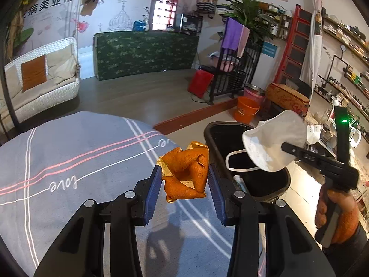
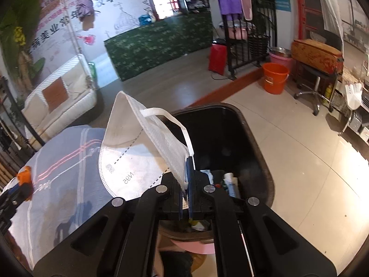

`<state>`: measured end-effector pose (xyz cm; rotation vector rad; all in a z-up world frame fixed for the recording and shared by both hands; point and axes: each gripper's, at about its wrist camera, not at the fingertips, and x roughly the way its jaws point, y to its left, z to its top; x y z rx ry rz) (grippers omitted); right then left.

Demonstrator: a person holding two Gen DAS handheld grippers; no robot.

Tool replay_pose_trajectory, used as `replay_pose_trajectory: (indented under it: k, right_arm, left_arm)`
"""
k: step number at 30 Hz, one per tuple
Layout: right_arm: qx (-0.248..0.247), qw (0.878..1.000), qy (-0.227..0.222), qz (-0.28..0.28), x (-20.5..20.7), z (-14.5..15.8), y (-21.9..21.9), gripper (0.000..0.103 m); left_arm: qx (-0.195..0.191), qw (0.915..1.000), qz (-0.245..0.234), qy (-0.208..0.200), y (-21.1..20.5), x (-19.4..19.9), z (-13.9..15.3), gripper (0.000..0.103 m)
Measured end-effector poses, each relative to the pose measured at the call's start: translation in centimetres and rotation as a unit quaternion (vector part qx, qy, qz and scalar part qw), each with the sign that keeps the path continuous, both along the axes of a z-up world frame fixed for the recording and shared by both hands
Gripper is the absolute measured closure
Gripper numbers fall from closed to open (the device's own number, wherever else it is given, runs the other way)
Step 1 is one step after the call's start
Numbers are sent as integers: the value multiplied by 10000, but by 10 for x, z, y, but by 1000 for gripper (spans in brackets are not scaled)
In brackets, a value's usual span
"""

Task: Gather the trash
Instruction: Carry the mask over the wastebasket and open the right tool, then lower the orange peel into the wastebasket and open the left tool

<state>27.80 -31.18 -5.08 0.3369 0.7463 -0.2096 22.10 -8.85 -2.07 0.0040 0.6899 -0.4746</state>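
Observation:
My left gripper (image 1: 184, 175) is shut on a curled orange peel (image 1: 186, 175) and holds it above the grey striped cloth (image 1: 69, 157), just left of the black trash bin (image 1: 256, 184). My right gripper (image 2: 187, 159) is shut on a white N95 face mask (image 2: 138, 143) and holds it over the left rim of the bin (image 2: 230, 133). In the left wrist view the mask (image 1: 274, 138) hangs above the bin opening, pinched by the right gripper (image 1: 286, 146). Some trash lies inside the bin (image 2: 230, 182).
An orange bucket (image 2: 275, 77) and a pink one stand on the tiled floor beyond the bin. A stool with an orange bag (image 2: 316, 55) is at the right. A white swing sofa (image 1: 41, 80) is far left, a green-covered counter (image 1: 145, 53) at the back.

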Motion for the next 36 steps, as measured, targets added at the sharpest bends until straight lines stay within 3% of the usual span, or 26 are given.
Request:
replay_pose_trajectory:
  k: [15, 17, 19, 20, 23, 36]
  right_arm:
    - [112, 9959, 825, -345, 30, -72, -35, 97]
    - [151, 9953, 913, -271, 30, -74, -35, 84]
    - [104, 9950, 959, -260, 27, -76, -33, 29]
    - [-8, 9955, 888, -335, 23, -74, -32, 21]
    - [-383, 9960, 703, -386, 9, -64, -26, 20]
    - [-320, 9980, 179, -509, -49, -36, -20, 20]
  left_arm:
    - [-14, 9989, -465, 40, -43, 7, -5, 62]
    - [-42, 9986, -530, 43, -48, 7, -5, 62]
    - [-55, 9982, -600, 51, -53, 7, -6, 62]
    - [-32, 9979, -643, 36, -56, 7, -6, 62]
    - [20, 9971, -755, -35, -66, 5, -5, 62]
    - [58, 9936, -1125, 22, -109, 14, -9, 62]
